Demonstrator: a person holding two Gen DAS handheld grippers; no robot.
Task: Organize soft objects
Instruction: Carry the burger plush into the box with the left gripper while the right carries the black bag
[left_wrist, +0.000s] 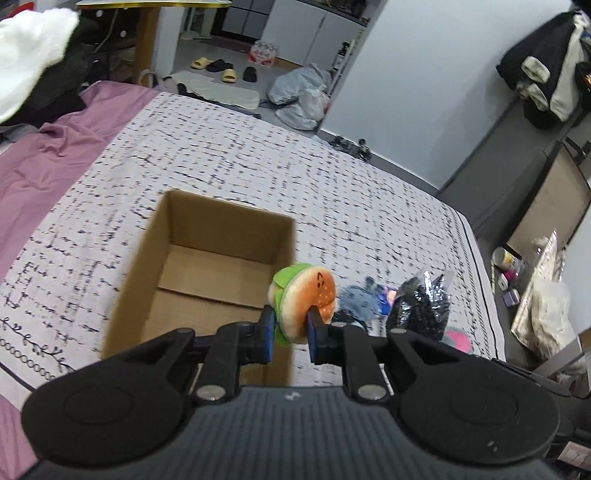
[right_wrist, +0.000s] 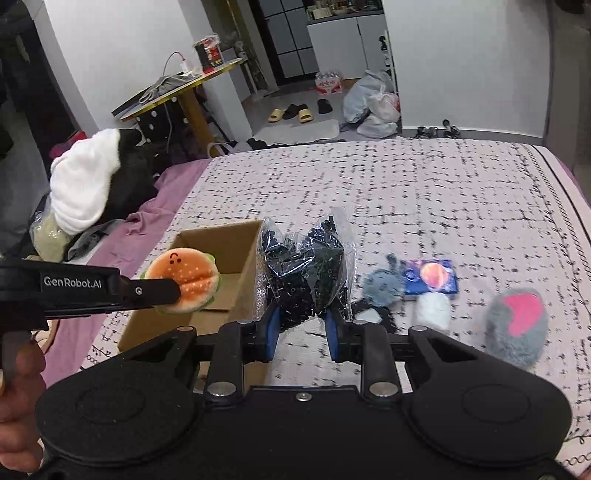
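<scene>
Orange and green plush, the burger (left_wrist: 303, 302) sits pinched between the fingers (left_wrist: 266, 332) of the left gripper (left_wrist: 291, 338), which are closed tight on its edge; it hangs in the air at the box's right wall, near the rim, with its stitched face turned to 3 o'clock in the left view; from the right wrist the same burger (right_wrist: 184, 278) shows at 9 o'clock, clamped by the left gripper (right_wrist: 168, 293) over the near part of the box (right_wrist: 243, 266).

The box (left_wrist: 225, 225) is plain cardboard, open at the top, standing on the bed (left_wrist: 258, 155); only its bottom flaps show inside; the bed cover is pale with a black broken-grid print, and a purple sheet (left_wrist: 44, 158) lies along its 9 o'clock side.

The right gripper (right_wrist: 302, 332) has its fingers (right_wrist: 272, 334) set well apart and grips nothing; just beyond them, at 12 o'clock, stands a clear bag (right_wrist: 306, 269) full of small black pieces, just beside the box's right wall; whether the tips touch the bag cannot be told.

To 3 o'clock of the bag lie a blue-grey plush (right_wrist: 382, 286), a blue card (right_wrist: 432, 277) with an orange disc, a white plush (right_wrist: 434, 310) and, furthest right, a grey plush (right_wrist: 515, 325) with a pink patch; all rest on the bed, close together.
</scene>
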